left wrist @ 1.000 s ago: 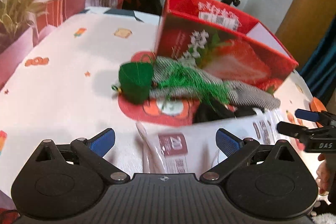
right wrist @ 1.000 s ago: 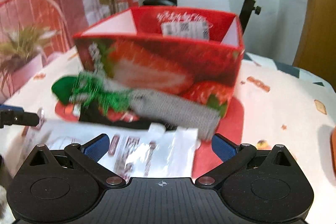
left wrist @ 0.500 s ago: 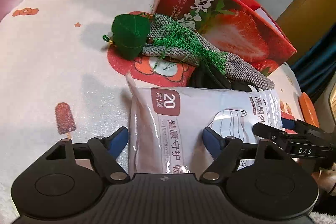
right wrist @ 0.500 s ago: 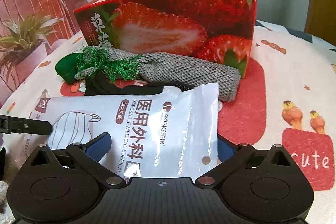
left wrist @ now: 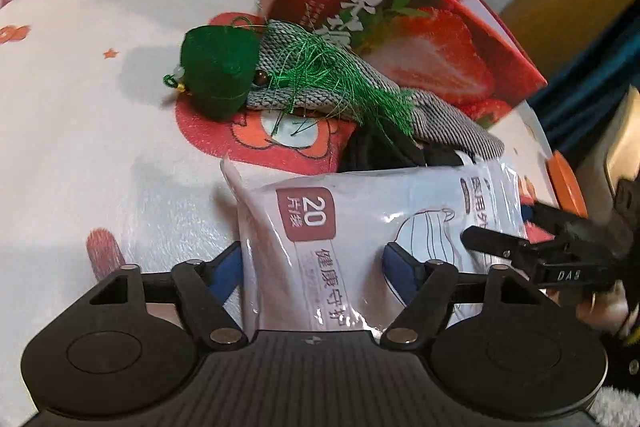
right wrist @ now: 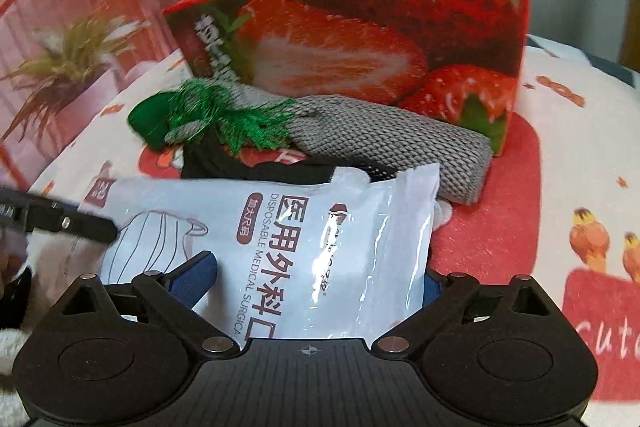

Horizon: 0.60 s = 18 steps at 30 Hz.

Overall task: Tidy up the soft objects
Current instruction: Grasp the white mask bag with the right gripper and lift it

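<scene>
Tablecloth unchanged; both jaws now straddle the mask pack.

The mask packet lies at the bottom centre of the right wrist view, on the desk. Above it in the frame lies the knitted roll, with the tasselled pouch at its left end. The strawberry box stands behind them, touching the roll.

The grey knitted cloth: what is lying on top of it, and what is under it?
A green tassel lies across the grey knitted cloth. Something black shows under its near edge, but the cloth and the mask packet cover most of it.
</scene>
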Tool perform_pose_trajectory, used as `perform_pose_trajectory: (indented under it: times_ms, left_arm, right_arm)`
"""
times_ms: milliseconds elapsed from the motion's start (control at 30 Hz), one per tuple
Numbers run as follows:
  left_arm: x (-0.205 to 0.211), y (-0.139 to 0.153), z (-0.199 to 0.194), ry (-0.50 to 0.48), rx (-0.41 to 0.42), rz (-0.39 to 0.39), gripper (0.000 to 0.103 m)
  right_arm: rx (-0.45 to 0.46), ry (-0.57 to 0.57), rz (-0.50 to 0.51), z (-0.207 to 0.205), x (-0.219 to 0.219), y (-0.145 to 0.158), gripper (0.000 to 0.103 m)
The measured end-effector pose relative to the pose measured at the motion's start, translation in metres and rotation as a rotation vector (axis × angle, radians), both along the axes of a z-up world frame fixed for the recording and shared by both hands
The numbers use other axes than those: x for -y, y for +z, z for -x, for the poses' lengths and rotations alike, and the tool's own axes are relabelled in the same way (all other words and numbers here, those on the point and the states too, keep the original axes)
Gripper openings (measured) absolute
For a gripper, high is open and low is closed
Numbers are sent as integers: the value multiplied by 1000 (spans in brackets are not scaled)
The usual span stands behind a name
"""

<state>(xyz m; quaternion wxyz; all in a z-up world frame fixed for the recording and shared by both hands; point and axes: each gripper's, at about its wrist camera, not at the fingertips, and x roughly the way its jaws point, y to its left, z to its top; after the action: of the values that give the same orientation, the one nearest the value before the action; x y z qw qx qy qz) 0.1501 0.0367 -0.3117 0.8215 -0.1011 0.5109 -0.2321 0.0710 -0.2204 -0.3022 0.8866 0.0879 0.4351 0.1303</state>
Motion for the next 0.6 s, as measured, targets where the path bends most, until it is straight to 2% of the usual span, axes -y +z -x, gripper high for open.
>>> perform_pose_trajectory:
  times_ms: [100,233,367,600]
  left_arm:
    - [-6,2,-14,-50,-29,2,69]
    - [-1,6,-27,-131,-22,-34,67]
    - [5,3,-37,-193,-27,-58,68]
    - [11,-4,-48,-210,-13,-49,75]
  right_arm:
    - [-24,76,3,-7,5,3,83]
    - [-42,151,19,-15,8,13,72]
    - [-62,211,56,-21,10,21,71]
    - [-108,251,32,-31,16,16,71]
